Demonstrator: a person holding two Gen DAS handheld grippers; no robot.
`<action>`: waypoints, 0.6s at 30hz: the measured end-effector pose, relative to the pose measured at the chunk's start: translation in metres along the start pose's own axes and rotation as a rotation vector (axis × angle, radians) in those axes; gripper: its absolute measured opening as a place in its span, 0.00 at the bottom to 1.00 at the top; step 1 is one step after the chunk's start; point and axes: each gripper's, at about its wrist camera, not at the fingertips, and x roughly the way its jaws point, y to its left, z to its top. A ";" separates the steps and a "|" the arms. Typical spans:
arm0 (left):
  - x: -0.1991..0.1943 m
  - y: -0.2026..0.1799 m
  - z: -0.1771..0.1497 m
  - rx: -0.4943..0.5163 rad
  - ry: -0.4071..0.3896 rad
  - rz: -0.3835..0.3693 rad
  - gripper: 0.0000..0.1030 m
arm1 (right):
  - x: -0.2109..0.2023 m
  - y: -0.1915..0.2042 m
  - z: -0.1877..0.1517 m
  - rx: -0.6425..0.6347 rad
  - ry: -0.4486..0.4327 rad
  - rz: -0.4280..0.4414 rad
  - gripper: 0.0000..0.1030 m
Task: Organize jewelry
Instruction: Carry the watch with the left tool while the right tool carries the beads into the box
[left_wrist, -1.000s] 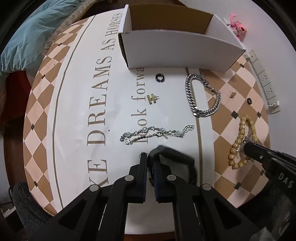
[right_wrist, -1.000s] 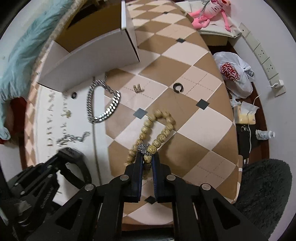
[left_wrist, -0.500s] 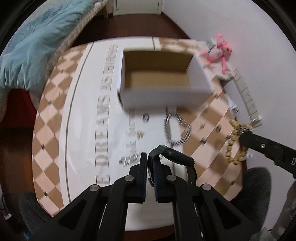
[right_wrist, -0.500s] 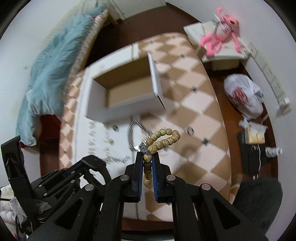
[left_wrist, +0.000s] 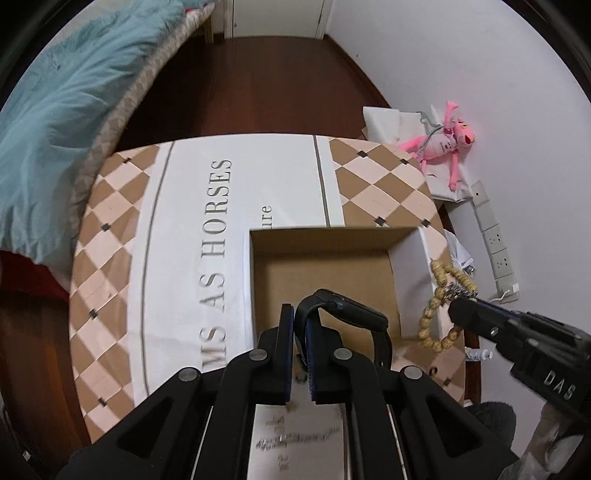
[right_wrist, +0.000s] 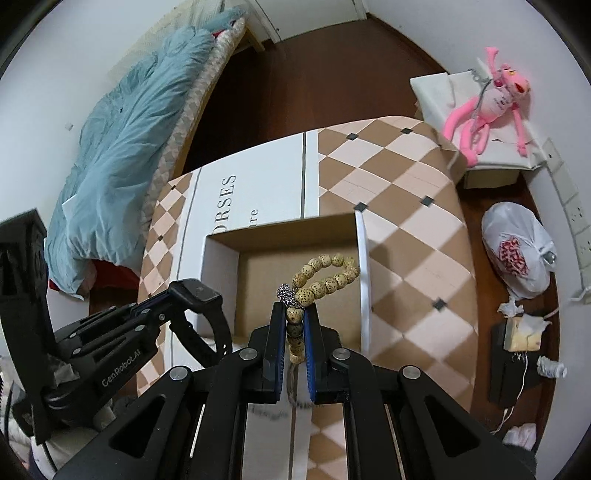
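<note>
**Two grippers, each holding one piece, above the open box**

Left black plastic two-finger gripper (left_wrist: 300, 314): jaws pressed together on the strap of a black smartwatch with a smooth rectangular face and matte rubbery band (left_wrist: 347, 314). The watch arches up and right from the fingertips, its loop hanging over the box interior.

Right black plastic two-finger gripper (right_wrist: 295, 317): blue-lined jaws pinching a bracelet of round, speckled tan wooden beads (right_wrist: 325, 275). A small silver metal charm cluster (right_wrist: 287, 294) sits at the fingertips; the bead loop curls up and right from the grip, and further beads run down between the fingers. The bracelet hangs over the box, near its right wall.

Open white cardboard box with brown inner faces (right_wrist: 364, 280): rectangular, plain brown floor, standing on the table.

Table with tan-and-cream diamond-pattern cloth and white lettered centre panel (left_wrist: 384, 177): smooth and flat.
</note>
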 end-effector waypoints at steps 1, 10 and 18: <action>0.006 0.001 0.005 -0.003 0.013 -0.001 0.04 | 0.005 -0.001 0.005 0.000 0.007 0.002 0.09; 0.028 0.002 0.031 -0.049 0.092 -0.004 0.12 | 0.048 0.008 0.029 -0.101 0.119 -0.029 0.11; 0.006 0.013 0.039 -0.062 0.034 0.050 0.71 | 0.036 0.007 0.030 -0.107 0.098 -0.080 0.41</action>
